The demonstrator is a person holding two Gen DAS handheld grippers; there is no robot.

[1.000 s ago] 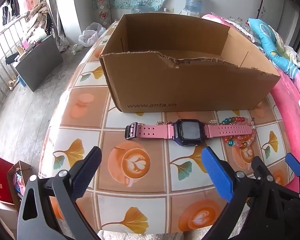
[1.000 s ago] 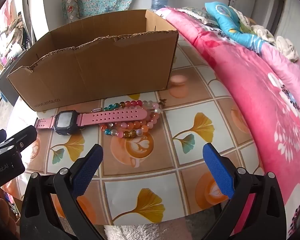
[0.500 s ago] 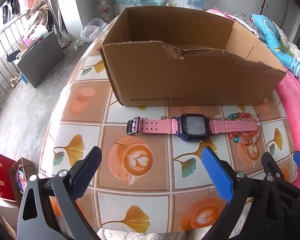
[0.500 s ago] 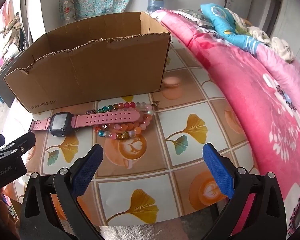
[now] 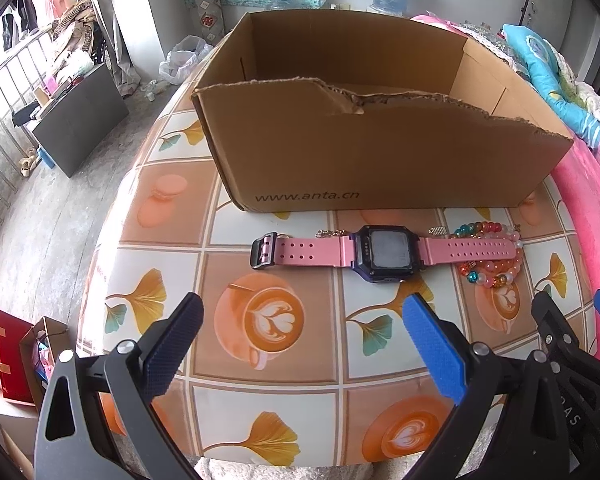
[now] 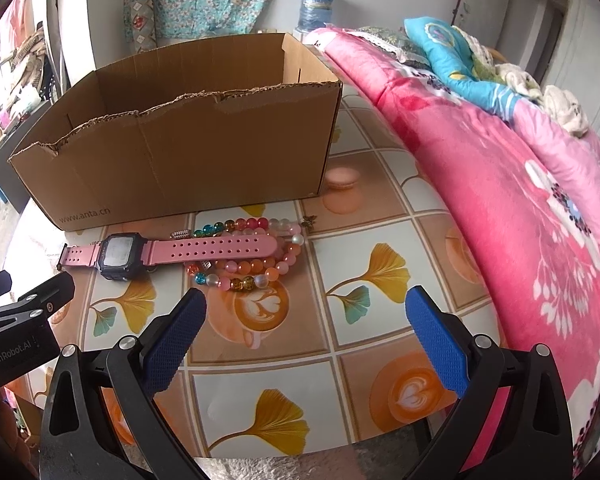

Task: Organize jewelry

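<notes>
Watch (image 5: 380, 251): pink perforated strap, dark square case, grey blank screen, black buckle at its 9 o'clock end. Lies flat on the patterned tablecloth (image 5: 284, 404), just in front of the open cardboard box (image 5: 380, 160). Bead bracelets (image 6: 256, 264): orange, pink, teal and red beads, under and around the strap's 3 o'clock end. Left gripper (image 5: 300, 316): jaws wide, empty, at 6 o'clock of the watch. Right gripper (image 6: 306, 312): jaws wide, empty, at 6 o'clock of the bracelets.

Bright daylight, sharp, perhaps overexposed leftward, fisheye-warped edges
</notes>
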